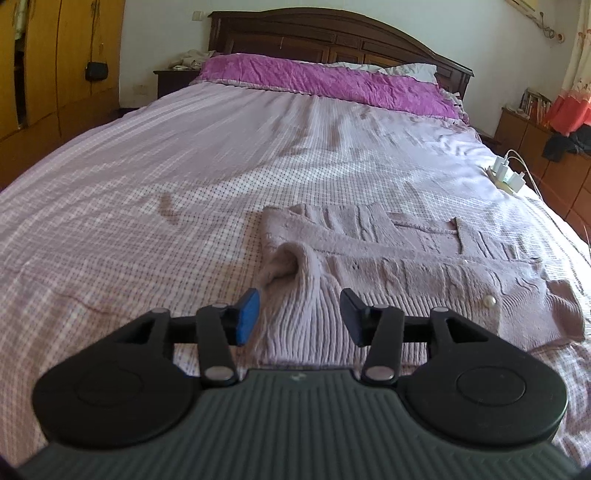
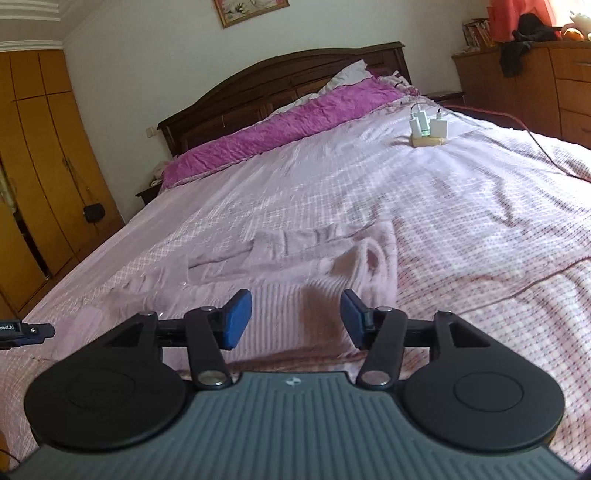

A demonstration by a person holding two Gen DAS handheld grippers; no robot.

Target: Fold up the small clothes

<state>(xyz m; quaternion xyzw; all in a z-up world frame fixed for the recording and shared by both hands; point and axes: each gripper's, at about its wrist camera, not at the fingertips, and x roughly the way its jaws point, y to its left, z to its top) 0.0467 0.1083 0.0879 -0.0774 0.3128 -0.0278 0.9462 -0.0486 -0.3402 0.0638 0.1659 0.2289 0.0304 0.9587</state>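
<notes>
A small pale-pink knitted cardigan lies folded on the checked bedsheet, with a pearl button near its right edge. In the left wrist view my left gripper hovers over the cardigan's near ribbed edge, open, with nothing between its blue pads. In the right wrist view the same cardigan lies ahead, a sleeve cuff turned up on its right side. My right gripper is open above the ribbed hem, its pads apart from the knit. The tip of the other gripper shows at the left edge.
A power strip with white chargers and cables sits on the bed's right side. A purple quilt and dark headboard are at the far end. Wooden wardrobes stand left, a dresser right.
</notes>
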